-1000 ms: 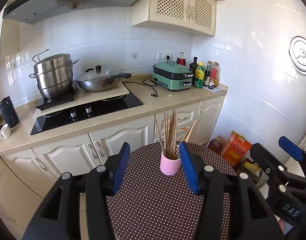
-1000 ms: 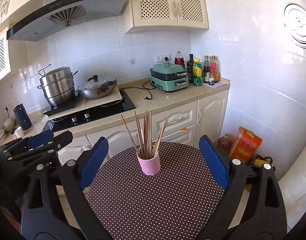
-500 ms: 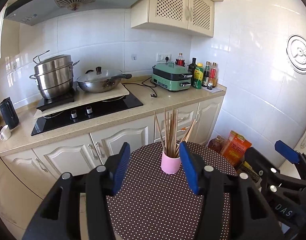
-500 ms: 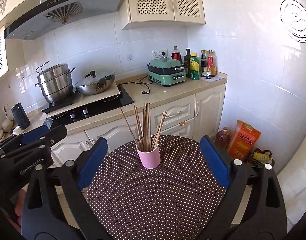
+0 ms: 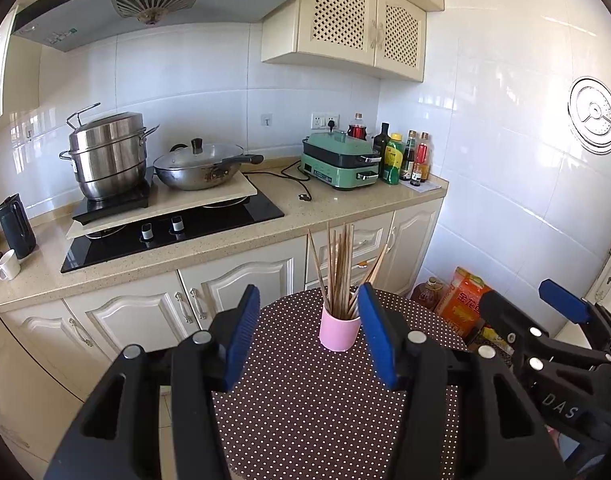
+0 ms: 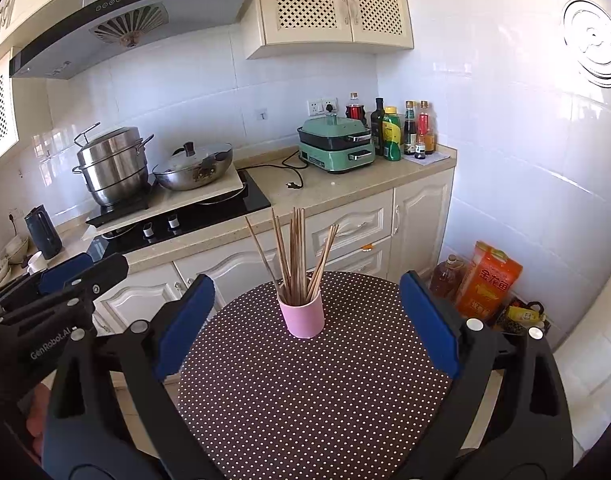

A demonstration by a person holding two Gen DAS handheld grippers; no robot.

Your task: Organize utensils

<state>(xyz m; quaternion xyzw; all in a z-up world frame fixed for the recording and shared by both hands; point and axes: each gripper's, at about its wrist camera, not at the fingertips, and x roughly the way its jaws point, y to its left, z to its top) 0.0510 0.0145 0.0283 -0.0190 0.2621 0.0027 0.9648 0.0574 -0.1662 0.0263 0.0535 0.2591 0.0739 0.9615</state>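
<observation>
On dotted table: pink cup keeping chopsticks upright, fanning. Left gripper, right gripper both hovering, gaping wide, holding nothing, framing cup for pickup.

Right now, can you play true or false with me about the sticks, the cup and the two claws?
1. The chopsticks stand in a pink cup. True.
2. The cup sits on the stove. False: it sits on the round dotted table.
3. The left claw grips the cup. False: it is open, its pads apart on either side of the cup.
4. The right claw is open and holds nothing. True.
5. A green cooker sits on the counter. True.
</observation>
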